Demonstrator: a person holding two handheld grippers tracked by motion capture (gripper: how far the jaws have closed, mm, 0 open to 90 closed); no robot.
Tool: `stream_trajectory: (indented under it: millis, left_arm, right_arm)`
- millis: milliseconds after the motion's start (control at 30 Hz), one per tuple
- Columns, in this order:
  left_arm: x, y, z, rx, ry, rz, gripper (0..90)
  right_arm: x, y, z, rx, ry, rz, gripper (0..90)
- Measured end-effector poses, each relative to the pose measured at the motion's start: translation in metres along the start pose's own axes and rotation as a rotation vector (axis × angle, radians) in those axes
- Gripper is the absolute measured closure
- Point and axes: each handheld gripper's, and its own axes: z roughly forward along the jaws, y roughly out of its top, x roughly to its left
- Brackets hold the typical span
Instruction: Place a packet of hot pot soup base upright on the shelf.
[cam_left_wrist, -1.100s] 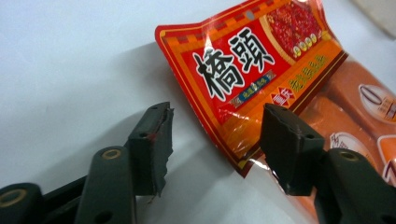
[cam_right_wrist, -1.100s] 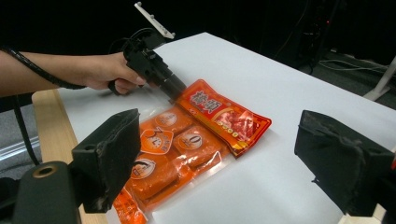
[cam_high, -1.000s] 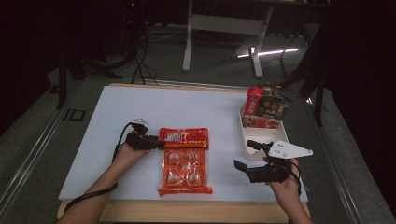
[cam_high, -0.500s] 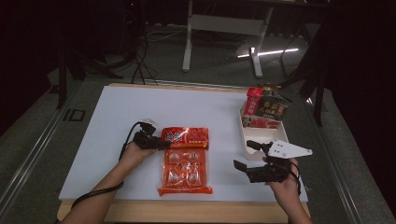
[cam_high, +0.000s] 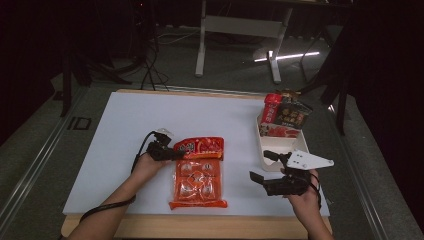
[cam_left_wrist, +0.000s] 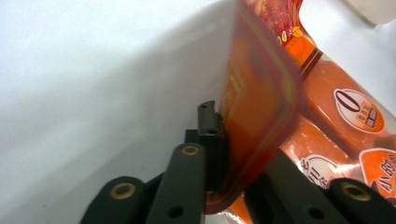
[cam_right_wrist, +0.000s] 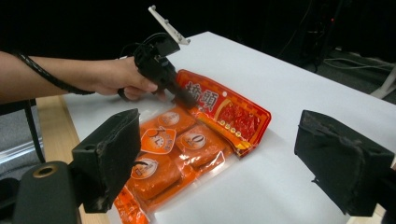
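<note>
White matte table (cam_high: 125, 150) on wood frame, dark room. Left gripper (cam_high: 172, 152) just clamped shut on orange plastic snack pack (cam_high: 199, 172) near front edge; right gripper (cam_high: 267, 167) gapes wide, empty.

Recording lab or studio. Dark surroundings, white table (cam_high: 125, 130), desk frame (cam_high: 235, 30), floor cables (cam_high: 150, 60).

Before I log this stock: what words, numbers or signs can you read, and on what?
"ID": on the floor left of the table.
"0": on small round labels inside the orange snack bag.
Large Chinese characters on the orange snack bag's red header: too unclear to quote.
Packets in the white bin: print too small to read.
</note>
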Motion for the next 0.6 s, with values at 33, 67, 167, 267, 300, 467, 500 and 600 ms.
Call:
stream_trajectory:
  millis: [33,67,167,267,300,467,500,600]
  left_arm:
    - [-0.001,0.001,0.000,0.001,0.005,0.008,89.4]
    - [-0.002,0.001,-0.001,0.002,0.010,0.012,89.5]
    - [-0.004,0.002,-0.003,-0.001,0.021,0.027,89.7]
    - [-0.005,0.004,-0.006,-0.009,0.019,0.022,89.7]
    - [-0.006,0.005,-0.007,-0.011,0.022,0.027,89.7]
    - [-0.012,0.011,-0.014,-0.021,0.024,0.045,89.7]
    - [-0.012,0.012,-0.015,-0.021,0.027,0.052,89.7]
    - [-0.015,0.014,-0.020,-0.023,0.023,0.055,89.8]
  right_arm:
    - [0.000,0.000,-0.001,-0.008,-0.006,0.000,14.7]
    - [0.000,0.000,-0.001,-0.016,-0.007,0.001,14.8]
    - [-0.001,0.001,-0.003,-0.012,-0.004,0.007,17.5]
    - [-0.002,0.001,-0.003,-0.018,0.004,0.020,17.6]
    - [-0.001,0.001,-0.003,-0.023,-0.002,0.014,17.2]
    - [-0.001,0.003,-0.003,-0.032,-0.024,-0.035,17.3]
    - [-0.001,0.004,-0.003,-0.021,-0.028,-0.038,17.3]
    - [-0.001,0.003,-0.003,-0.021,-0.035,-0.034,16.0]
